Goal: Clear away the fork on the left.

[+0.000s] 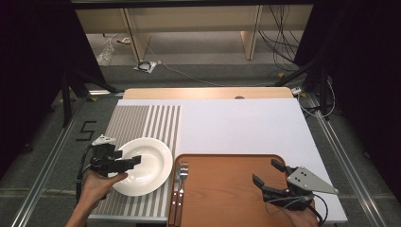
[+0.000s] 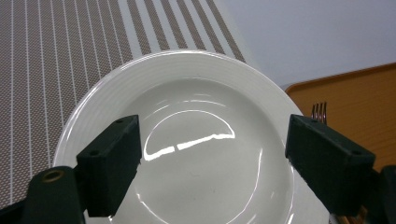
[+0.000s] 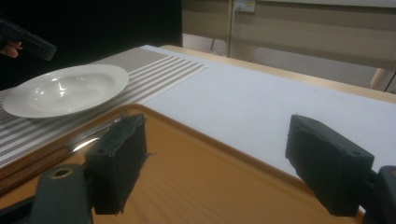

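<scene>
Glossy white ceramic plate (image 2: 187,140); matt woven striped placemat (image 2: 56,60); smooth wooden tray (image 1: 227,189).

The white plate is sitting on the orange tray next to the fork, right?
Not quite. The white plate sits on the striped mat, beside the orange tray. The fork does lie on the tray. The high view shows this.

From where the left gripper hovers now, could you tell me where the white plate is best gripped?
Probably the white plate by its broad rim on the near-left edge: the left gripper is already there, jaws open. One jaw should go under the rim, one over it.
</scene>
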Demonstrator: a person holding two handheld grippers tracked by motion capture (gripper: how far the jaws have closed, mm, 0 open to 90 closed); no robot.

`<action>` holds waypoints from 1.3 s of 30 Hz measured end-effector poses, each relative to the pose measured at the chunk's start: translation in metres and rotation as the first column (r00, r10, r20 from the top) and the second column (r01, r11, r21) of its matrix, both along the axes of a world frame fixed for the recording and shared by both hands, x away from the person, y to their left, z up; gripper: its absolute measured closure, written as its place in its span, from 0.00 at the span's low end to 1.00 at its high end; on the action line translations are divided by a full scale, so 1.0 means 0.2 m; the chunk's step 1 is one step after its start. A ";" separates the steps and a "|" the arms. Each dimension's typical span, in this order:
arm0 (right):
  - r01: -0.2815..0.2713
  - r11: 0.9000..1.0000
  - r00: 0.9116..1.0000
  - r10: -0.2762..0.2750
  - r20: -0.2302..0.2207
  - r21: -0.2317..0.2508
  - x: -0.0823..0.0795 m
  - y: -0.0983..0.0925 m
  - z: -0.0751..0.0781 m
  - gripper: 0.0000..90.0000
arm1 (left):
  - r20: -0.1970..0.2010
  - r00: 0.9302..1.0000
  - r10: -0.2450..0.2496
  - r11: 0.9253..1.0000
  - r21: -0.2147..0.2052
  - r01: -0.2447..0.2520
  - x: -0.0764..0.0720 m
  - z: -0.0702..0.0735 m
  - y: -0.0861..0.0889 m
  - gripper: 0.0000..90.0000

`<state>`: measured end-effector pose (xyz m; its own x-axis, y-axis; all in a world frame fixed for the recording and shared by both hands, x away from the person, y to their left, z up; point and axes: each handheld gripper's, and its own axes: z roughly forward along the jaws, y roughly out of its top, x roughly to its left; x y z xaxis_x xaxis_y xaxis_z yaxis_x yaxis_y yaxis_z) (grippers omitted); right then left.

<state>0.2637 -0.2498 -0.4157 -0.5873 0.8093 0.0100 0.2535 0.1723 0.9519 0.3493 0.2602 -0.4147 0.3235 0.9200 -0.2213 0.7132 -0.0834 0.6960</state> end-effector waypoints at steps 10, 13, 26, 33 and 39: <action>-0.002 1.000 1.000 0.002 0.001 0.004 0.00 -0.01 -0.01 0.24 | -0.016 0.994 0.109 0.993 -0.044 -0.109 -0.03 -0.02 0.11 0.20; 0.001 1.000 1.000 -0.001 -0.003 0.008 0.01 -0.01 -0.01 0.24 | -0.022 0.989 0.144 0.988 -0.054 -0.145 -0.04 -0.03 0.14 0.20; 0.003 1.000 1.000 -0.003 -0.004 0.006 0.01 -0.01 -0.01 0.24 | -0.083 0.967 0.241 0.955 -0.157 -0.252 -0.11 -0.07 0.25 0.20; 0.001 1.000 1.000 -0.001 -0.003 0.006 0.01 -0.01 -0.01 0.24 | -0.146 0.951 0.272 0.930 -0.213 -0.299 -0.14 -0.11 0.28 0.20; 0.006 1.000 1.000 -0.006 -0.005 0.001 0.00 -0.01 -0.01 0.24 | -0.200 0.930 0.310 0.889 -0.287 -0.358 -0.17 -0.15 0.31 0.20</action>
